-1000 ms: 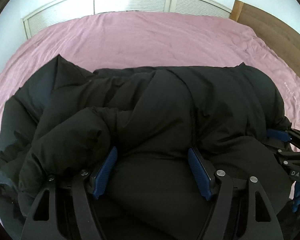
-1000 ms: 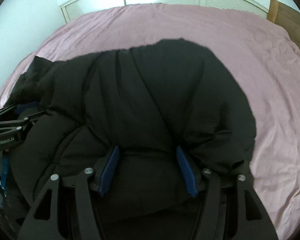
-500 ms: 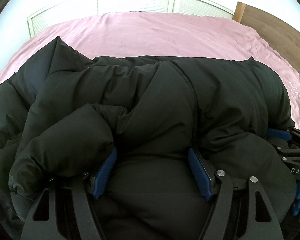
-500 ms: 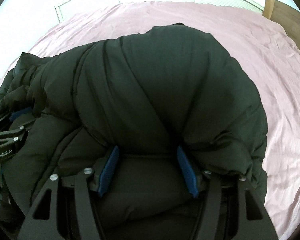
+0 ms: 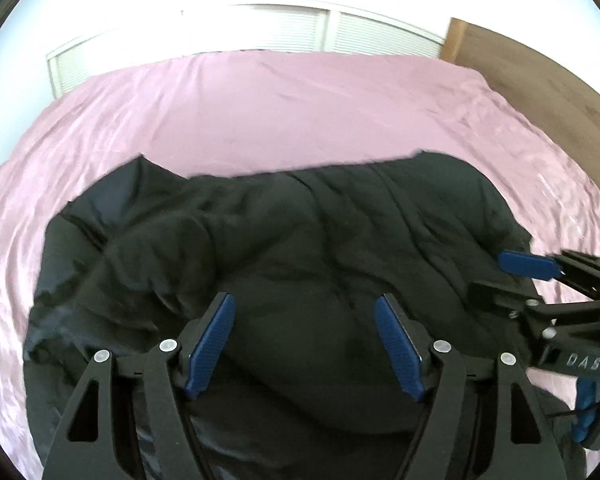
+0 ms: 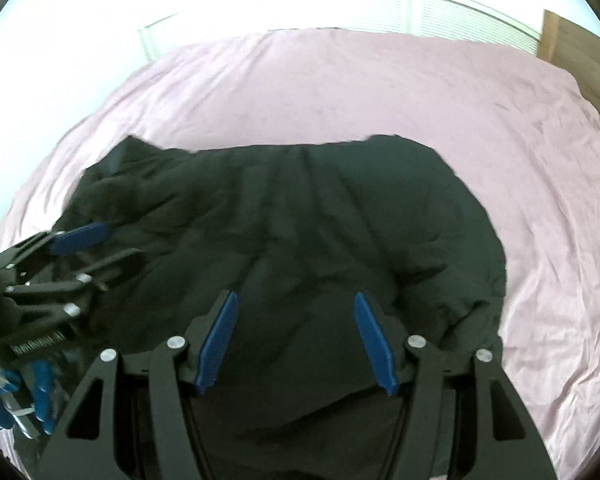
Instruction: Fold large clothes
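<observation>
A black puffer jacket (image 5: 300,248) lies bunched on the pink bed sheet (image 5: 280,112); it also shows in the right wrist view (image 6: 300,220). My left gripper (image 5: 306,340) stands wide, its blue pads on either side of a thick fold of the jacket at its near edge. My right gripper (image 6: 296,340) stands likewise around a fold to the right. Each gripper shows in the other's view: the right one (image 5: 540,280) at the jacket's right end, the left one (image 6: 68,256) at its left end.
The pink sheet (image 6: 380,92) covers a wide bed beyond the jacket. White slatted closet doors (image 5: 300,28) stand behind the bed. A wooden headboard (image 5: 520,68) runs along the right side.
The jacket rose and bulged toward both cameras half a second ago, then dropped back low onto the bed. Both views are blurred by motion. The jaws kept the same spread.
</observation>
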{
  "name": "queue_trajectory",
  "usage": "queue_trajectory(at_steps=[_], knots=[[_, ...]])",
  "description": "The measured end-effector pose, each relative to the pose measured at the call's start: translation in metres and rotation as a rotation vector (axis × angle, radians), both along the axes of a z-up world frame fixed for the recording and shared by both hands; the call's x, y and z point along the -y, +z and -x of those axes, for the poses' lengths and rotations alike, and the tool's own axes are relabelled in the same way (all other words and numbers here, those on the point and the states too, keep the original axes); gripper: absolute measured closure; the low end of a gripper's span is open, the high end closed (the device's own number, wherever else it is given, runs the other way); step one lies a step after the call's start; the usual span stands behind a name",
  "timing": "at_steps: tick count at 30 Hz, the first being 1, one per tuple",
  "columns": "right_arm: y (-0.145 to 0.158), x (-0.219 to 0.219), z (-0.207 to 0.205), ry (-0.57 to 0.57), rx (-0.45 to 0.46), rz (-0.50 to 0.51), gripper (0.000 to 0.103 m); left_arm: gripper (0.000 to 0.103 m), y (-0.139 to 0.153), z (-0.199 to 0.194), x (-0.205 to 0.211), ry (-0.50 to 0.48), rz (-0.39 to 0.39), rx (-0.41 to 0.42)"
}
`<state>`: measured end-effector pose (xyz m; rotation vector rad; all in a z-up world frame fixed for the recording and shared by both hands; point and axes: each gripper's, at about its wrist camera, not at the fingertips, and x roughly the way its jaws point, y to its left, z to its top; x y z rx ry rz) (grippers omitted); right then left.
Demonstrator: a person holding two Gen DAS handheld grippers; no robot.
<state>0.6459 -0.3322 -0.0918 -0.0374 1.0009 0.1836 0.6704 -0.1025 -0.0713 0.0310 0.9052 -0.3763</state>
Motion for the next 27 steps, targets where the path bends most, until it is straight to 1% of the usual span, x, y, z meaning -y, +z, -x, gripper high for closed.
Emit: queue_trajectory(at_steps=[1, 3, 5, 8, 13, 15, 17, 18, 20, 21, 24, 26, 27], knots=[[-0.007, -0.001, 0.003, 0.001, -0.015, 0.007, 0.042, 0.030, -0.005, 0.003, 0.002, -0.006, -0.006, -0.011], [-0.021, 0.005, 0.006, -0.018, -0.049, 0.016, 0.040, 0.030, -0.024, 0.006, 0.004, -0.005, -0.030, -0.047], [-0.041, 0.012, 0.006, -0.045, -0.095, -0.006, 0.036, 0.029, -0.044, 0.007, 0.002, 0.007, -0.020, -0.081], [-0.059, 0.017, 0.001, -0.062, -0.119, -0.027, 0.035, 0.027, -0.058, 0.001, -0.001, 0.029, 0.010, -0.108], [-0.073, 0.015, -0.011, -0.066, -0.146, 0.010, 0.032, 0.026, -0.072, -0.004, 0.004, 0.035, -0.014, -0.128], [-0.072, 0.017, -0.014, -0.069, -0.161, 0.006, 0.032, 0.026, -0.070, -0.004, 0.006, 0.032, -0.023, -0.136], [-0.062, 0.019, -0.015, -0.074, -0.183, -0.010, 0.032, 0.026, -0.059, -0.001, 0.009, 0.026, -0.047, -0.126], [-0.053, 0.019, -0.016, -0.070, -0.179, -0.015, 0.032, 0.026, -0.050, -0.001, 0.010, 0.022, -0.053, -0.111], [-0.034, 0.019, -0.014, -0.048, -0.142, -0.010, 0.032, 0.026, -0.031, 0.001, 0.005, 0.026, -0.057, -0.064], [-0.024, 0.020, -0.012, -0.041, -0.118, -0.004, 0.032, 0.026, -0.026, 0.001, 0.002, 0.030, -0.053, -0.051], [0.001, 0.026, -0.008, -0.055, -0.044, -0.004, 0.032, 0.026, -0.006, -0.003, -0.015, 0.070, -0.058, 0.002], [0.008, 0.035, -0.008, -0.081, -0.019, -0.010, 0.032, 0.026, -0.006, -0.012, -0.026, 0.104, -0.070, 0.005], [0.008, 0.040, -0.012, -0.093, -0.022, -0.005, 0.032, 0.026, -0.011, -0.019, -0.032, 0.126, -0.076, -0.006]])
